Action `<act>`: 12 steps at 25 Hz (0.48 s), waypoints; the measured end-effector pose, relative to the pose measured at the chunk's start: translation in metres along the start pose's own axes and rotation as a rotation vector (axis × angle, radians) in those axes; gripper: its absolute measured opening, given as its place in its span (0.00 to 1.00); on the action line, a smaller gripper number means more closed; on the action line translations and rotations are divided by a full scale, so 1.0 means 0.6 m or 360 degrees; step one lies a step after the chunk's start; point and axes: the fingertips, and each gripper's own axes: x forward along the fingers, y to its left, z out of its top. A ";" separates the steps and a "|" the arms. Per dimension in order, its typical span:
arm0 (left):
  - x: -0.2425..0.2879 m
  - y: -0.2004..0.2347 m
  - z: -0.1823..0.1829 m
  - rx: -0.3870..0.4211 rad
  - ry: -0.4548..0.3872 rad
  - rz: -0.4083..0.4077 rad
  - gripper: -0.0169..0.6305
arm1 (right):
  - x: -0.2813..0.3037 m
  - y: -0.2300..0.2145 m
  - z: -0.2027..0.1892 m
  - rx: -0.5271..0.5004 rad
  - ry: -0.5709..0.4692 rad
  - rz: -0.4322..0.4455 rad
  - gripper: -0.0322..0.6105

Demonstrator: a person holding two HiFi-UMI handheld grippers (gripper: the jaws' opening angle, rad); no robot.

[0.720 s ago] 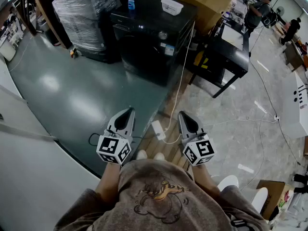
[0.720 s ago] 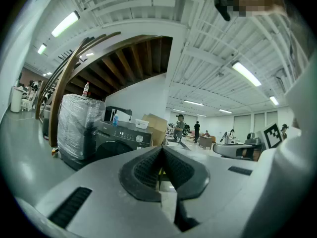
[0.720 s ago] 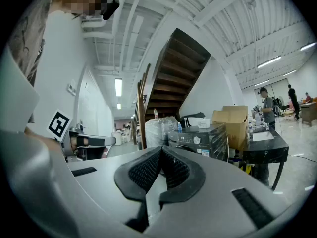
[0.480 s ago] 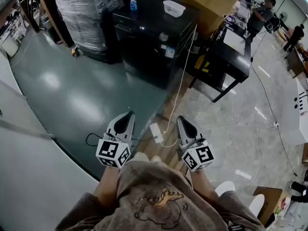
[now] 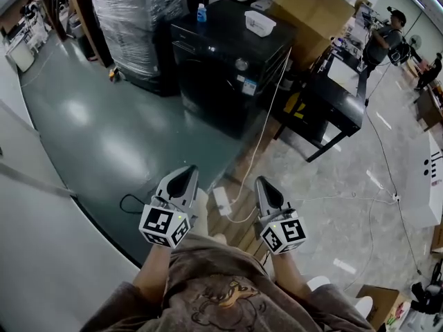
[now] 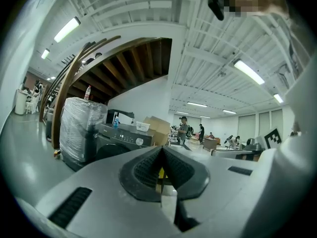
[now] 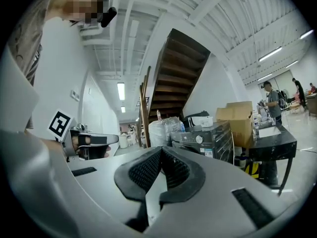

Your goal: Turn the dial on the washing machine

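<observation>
The black washing machine [image 5: 225, 64] stands on the floor well ahead of me, its round silver dial [image 5: 241, 64] on the front panel. Both grippers are held low near my body, far short of the machine. My left gripper [image 5: 183, 178] has its jaws together with nothing between them. The right gripper [image 5: 266, 185] is shut and empty too. The left gripper view shows the machine [image 6: 116, 140] and dial [image 6: 139, 141] small beyond the closed jaws. In the right gripper view the dial [image 7: 199, 139] lies off to the right.
On the machine's top sit a white tub [image 5: 260, 23] and a blue bottle [image 5: 201, 12]. A plastic-wrapped pallet [image 5: 135, 19] stands to its left, a cardboard box [image 5: 311, 12] and a black table [image 5: 332, 95] to its right. A white cable [image 5: 266, 130] runs down to a power strip [image 5: 221, 200]. A person [image 5: 387, 37] stands at the back right.
I have come a little closer to the washing machine, which now sits lower and further right in the head view. Both grippers stay shut, close to my body.
</observation>
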 end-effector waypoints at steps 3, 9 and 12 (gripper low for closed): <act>0.023 0.027 -0.001 -0.0007 0.0010 0.0006 0.03 | 0.031 -0.009 -0.008 0.0001 0.0022 -0.0007 0.05; 0.105 0.105 0.007 -0.0023 0.0019 -0.0041 0.03 | 0.139 -0.030 -0.016 -0.0007 0.0079 -0.0027 0.05; 0.152 0.162 0.016 -0.0027 0.0031 -0.0077 0.03 | 0.207 -0.039 -0.019 -0.0003 0.0084 -0.0055 0.05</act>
